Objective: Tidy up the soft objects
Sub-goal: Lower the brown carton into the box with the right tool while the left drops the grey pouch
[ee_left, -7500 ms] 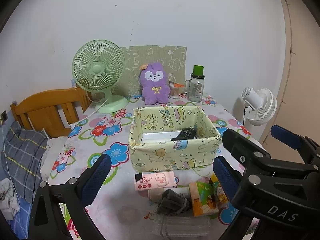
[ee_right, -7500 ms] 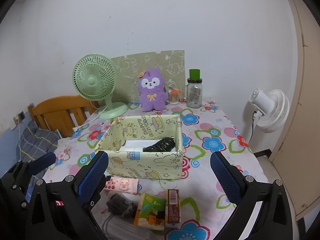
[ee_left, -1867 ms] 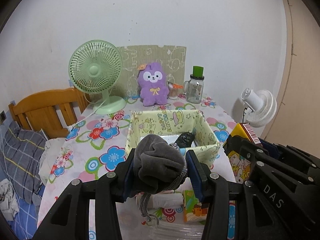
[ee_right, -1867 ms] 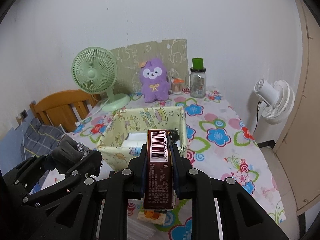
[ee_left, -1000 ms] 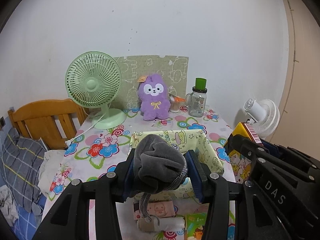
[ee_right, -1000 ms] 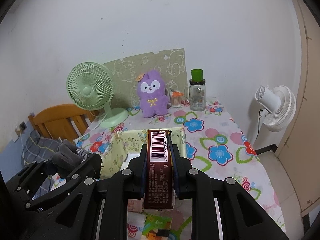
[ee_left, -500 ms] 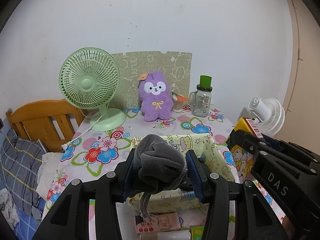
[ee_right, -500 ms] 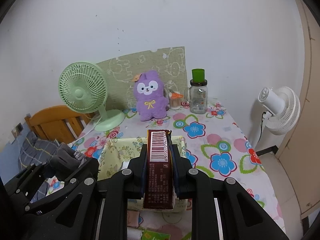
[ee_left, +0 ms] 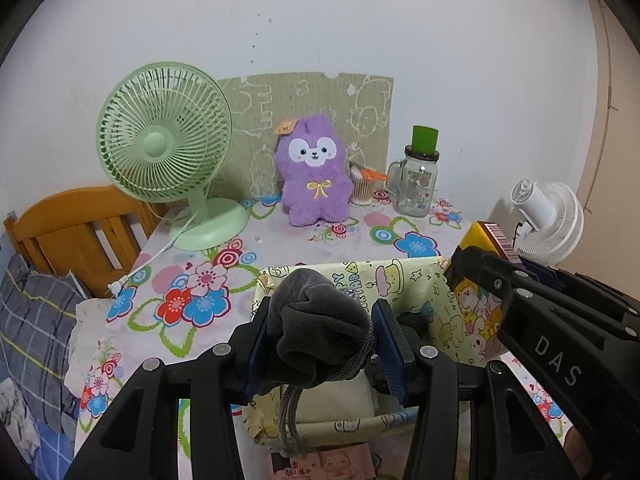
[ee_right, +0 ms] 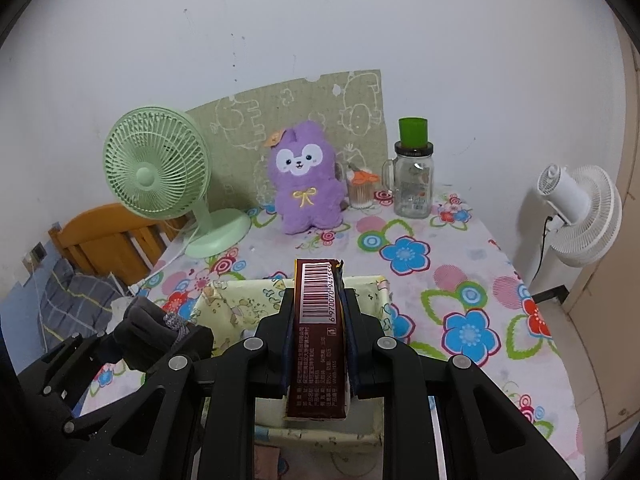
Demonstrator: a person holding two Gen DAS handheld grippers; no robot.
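My left gripper [ee_left: 320, 336] is shut on a grey bundled sock [ee_left: 320, 332] with a cord hanging below it. It hovers over the pale yellow fabric bin [ee_left: 416, 276], whose inside holds a white pack [ee_left: 332, 400]. In the right wrist view my right gripper [ee_right: 318, 340] is shut on a brown carton [ee_right: 318, 344] with a barcode on top, held upright above the same bin [ee_right: 236, 300]. The left gripper with the sock [ee_right: 148, 336] shows at the lower left of that view. The carton's yellow cartoon side [ee_left: 476, 304] shows at the right of the left wrist view.
At the back of the floral tablecloth [ee_right: 440, 264] stand a green desk fan [ee_right: 160, 176], a purple plush toy [ee_right: 304, 184], a cotton-swab cup [ee_right: 360, 192] and a glass jar with a green lid [ee_right: 414, 176]. A white fan [ee_right: 580, 208] stands off the right edge. A pink packet [ee_left: 332, 462] lies before the bin.
Both grippers have moved forward and slightly down over the bin, so the fan, plush and jar look closer. The sock and the carton stay gripped as before.
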